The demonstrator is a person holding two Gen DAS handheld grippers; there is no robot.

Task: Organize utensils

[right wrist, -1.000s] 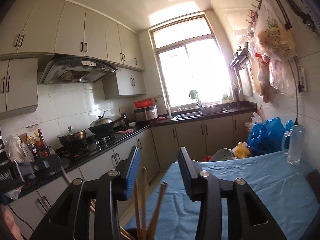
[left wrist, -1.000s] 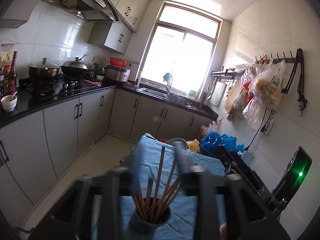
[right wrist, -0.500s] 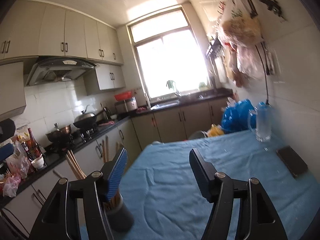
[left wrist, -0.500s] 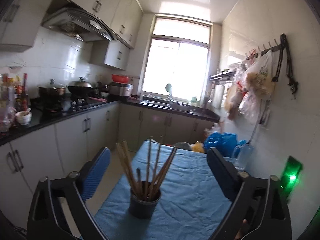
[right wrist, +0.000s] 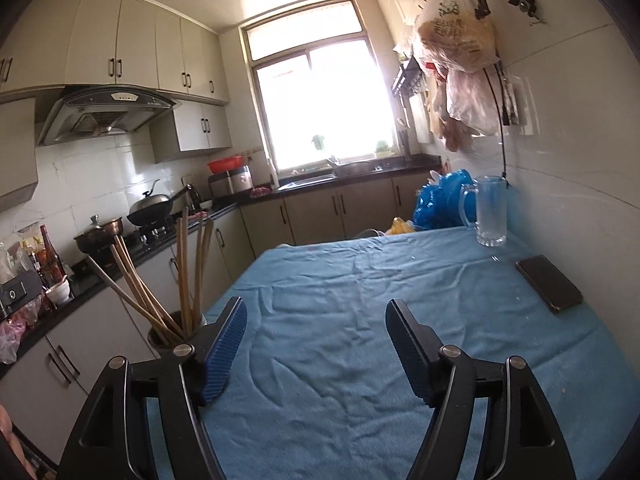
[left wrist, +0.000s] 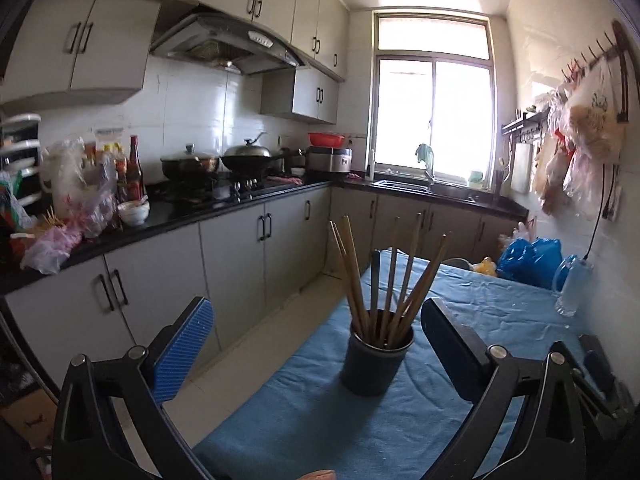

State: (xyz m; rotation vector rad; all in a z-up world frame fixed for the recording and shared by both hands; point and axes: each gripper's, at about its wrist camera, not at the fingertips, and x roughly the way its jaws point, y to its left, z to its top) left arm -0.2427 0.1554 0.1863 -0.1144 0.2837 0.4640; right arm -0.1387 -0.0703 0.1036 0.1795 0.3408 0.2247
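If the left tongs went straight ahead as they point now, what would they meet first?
Most likely the dark cup of chopsticks, which stands centred ahead between the wide-open left tongs on the blue cloth; the depth is uncertain.

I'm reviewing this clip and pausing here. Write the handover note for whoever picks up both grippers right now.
Left gripper: wide open, holding nothing; the cup stands ahead, between the fingers' lines but untouched.
Right gripper: jaws opening, nothing between them, only bare tablecloth ahead.
Things: the chopsticks stand fanned out in the cup, near the table's left edge. A glass mug and a dark phone sit by the wall.
Done: all visible chopsticks are in the cup, which stands upright.
Left: no loose utensils in view; check outside the frames before finishing.
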